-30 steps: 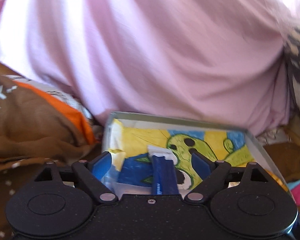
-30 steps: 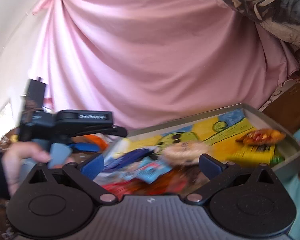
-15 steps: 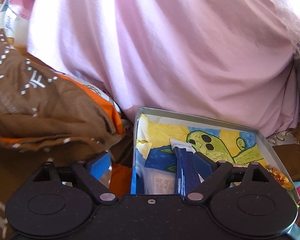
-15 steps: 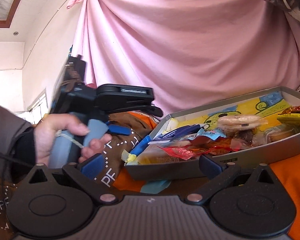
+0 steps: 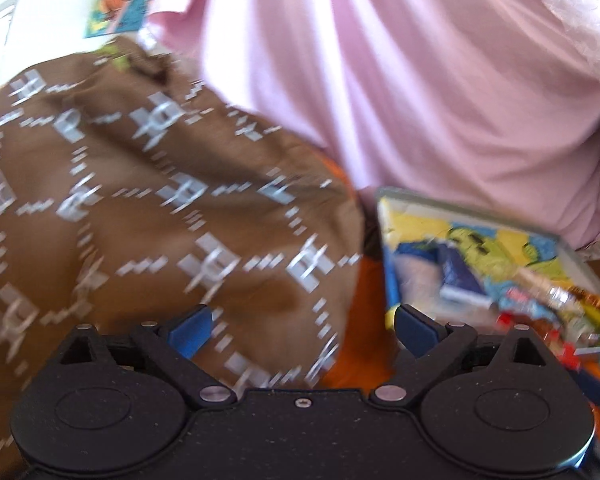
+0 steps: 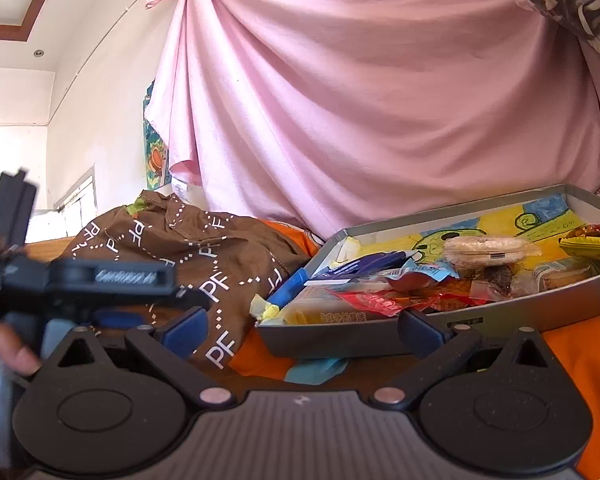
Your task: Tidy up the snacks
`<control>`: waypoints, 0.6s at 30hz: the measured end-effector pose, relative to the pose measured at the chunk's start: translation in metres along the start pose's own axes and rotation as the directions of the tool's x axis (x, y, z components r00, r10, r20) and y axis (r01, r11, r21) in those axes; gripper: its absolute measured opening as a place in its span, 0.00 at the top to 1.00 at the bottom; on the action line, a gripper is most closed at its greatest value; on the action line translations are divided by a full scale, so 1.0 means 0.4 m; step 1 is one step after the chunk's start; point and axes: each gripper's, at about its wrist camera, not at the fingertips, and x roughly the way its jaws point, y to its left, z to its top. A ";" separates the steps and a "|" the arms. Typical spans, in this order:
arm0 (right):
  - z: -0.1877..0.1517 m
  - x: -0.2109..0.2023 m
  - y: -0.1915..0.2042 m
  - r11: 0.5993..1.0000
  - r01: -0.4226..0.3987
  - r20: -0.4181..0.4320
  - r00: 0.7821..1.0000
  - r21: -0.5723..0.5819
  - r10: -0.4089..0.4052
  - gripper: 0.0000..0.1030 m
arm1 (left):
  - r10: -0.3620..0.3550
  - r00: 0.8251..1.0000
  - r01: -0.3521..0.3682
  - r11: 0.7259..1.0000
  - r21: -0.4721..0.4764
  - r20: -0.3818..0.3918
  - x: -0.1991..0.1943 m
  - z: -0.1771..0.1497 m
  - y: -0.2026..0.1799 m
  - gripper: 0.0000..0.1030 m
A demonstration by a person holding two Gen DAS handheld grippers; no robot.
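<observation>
Left gripper (image 5: 300,330) swings left off the snack tray (image 6: 380,338), jaws apart, empty; right gripper (image 6: 302,330) likewise. Risk: snagging brown cloth (image 5: 160,200) left of tray.

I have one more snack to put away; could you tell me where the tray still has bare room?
The tray is bare along its far side, on the cartoon liner behind the round wrapped biscuit. Its near side is crowded with the red wrapper and blue packets.
</observation>
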 end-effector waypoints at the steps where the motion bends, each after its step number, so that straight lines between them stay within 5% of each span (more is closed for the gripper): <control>1: -0.001 -0.001 0.002 1.000 -0.001 -0.004 1.000 0.000 0.001 0.00 | 0.013 1.000 -0.013 1.000 -0.002 -0.006 -0.012 -0.011 0.007 0.05; 18: 0.033 -0.182 0.147 0.988 -0.148 -0.069 0.986 0.041 0.151 0.00 | 0.011 0.995 -0.009 1.000 0.016 -0.102 -0.202 -0.122 0.064 0.05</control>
